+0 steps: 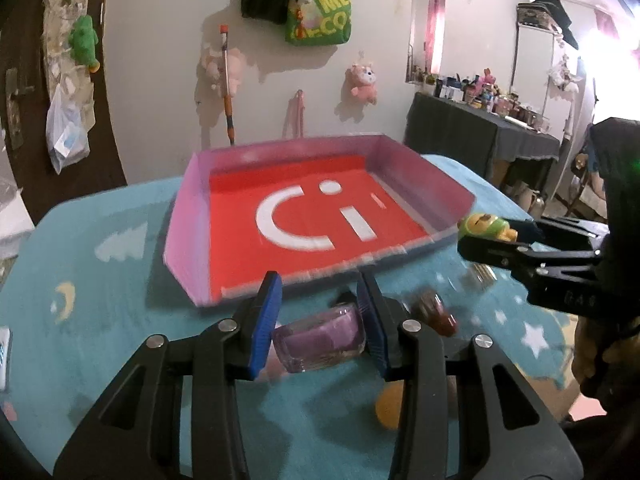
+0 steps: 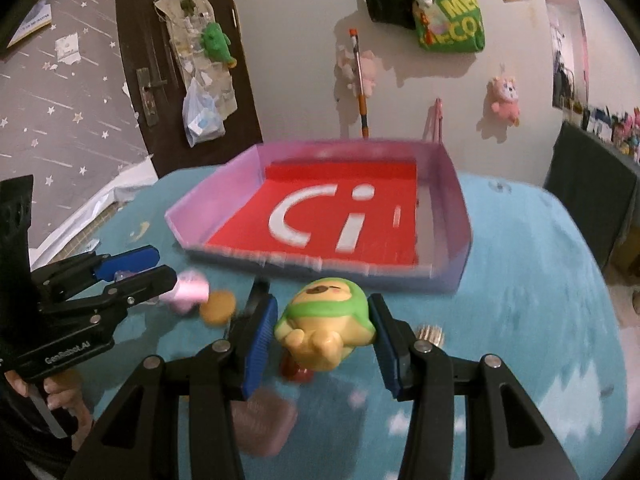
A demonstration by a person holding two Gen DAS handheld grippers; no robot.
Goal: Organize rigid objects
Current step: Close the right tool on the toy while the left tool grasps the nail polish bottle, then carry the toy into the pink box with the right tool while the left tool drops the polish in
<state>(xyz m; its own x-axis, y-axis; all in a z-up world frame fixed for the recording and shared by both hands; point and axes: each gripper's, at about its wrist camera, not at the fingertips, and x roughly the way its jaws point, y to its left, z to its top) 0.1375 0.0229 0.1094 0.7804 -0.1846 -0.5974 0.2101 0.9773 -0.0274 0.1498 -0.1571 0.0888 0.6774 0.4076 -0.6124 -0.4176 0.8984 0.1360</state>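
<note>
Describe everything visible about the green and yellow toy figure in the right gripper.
The toy figure is a rounded, glossy, plastic-looking character: a yellow body with small stubby limbs under a green hood, and a cartoon face with pink cheeks. It lies tipped, face turned up and away from the camera, limbs toward it. The blue pads of the right gripper press its two sides, holding it above the blue tablecloth, just short of the red-floored tray. Nothing else touches it.
</note>
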